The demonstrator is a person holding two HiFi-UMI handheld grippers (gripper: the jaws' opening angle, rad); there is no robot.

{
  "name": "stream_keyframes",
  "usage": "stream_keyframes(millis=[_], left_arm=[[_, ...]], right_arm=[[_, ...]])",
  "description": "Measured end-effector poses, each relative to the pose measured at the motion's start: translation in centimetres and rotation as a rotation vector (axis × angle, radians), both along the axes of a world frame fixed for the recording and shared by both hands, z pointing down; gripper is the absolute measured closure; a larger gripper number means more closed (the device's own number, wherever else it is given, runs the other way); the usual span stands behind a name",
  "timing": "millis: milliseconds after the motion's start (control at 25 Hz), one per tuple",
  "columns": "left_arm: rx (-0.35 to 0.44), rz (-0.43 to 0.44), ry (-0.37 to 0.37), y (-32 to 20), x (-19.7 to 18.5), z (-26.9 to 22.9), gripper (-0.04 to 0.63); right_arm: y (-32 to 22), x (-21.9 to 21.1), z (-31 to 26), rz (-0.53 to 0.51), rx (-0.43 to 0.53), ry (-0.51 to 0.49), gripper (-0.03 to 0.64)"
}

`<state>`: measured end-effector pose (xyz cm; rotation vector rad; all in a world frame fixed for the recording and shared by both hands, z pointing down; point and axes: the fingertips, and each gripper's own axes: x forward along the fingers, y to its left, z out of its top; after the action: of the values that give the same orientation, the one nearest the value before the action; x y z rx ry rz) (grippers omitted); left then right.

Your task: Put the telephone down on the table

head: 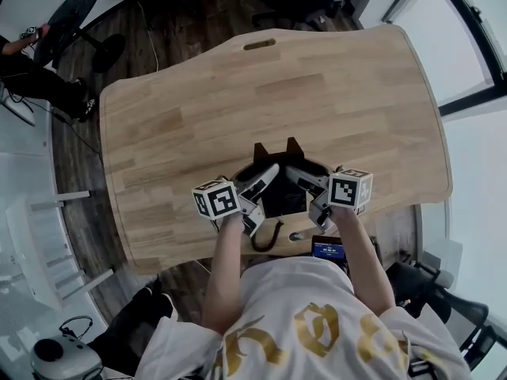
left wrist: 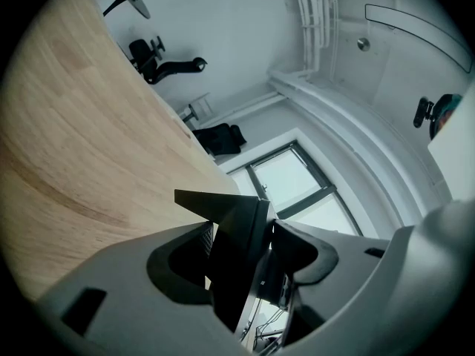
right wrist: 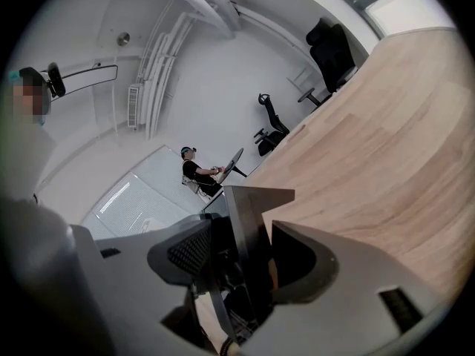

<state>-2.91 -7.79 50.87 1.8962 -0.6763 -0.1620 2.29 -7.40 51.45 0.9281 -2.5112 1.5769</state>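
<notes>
Currently I have the telephone [head: 281, 196] carried between both grippers, over the near part of the wooden table [head: 238, 93], just ahead of the person's chest in the head view. The left gripper [head: 261, 182] comes in from the left and the right gripper [head: 307, 184] from the right, their marker cubes facing up, with the black body of the telephone filling the gap between them. Two dark pointed corners of it stick out toward the middle of the table. From above I cannot tell whether its underside touches the wood. In the left gripper view, the jaws of the left gripper [left wrist: 249, 232] stand fairly wide and pinch a thick black edge of the telephone [left wrist: 223, 206], with the table [left wrist: 74, 124] stretching away on the left. In the right gripper view, the right gripper [right wrist: 249, 243] clamps another black edge of the telephone [right wrist: 249, 199] between its pads, and the table [right wrist: 386, 124] runs off to the right. A dark cord [head: 265, 236] loops down from the telephone at the table's near edge.
</notes>
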Motion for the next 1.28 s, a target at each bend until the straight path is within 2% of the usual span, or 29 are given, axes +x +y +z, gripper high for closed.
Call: stream_keyframes(millis=[1280], left_arm=[[-0.105, -0.031, 0.026, -4.9, -1.1, 5.7, 0.356]], right_arm=[[-5.0, -1.1, 5.5, -0.038, -0.115, 0.033, 0.379]])
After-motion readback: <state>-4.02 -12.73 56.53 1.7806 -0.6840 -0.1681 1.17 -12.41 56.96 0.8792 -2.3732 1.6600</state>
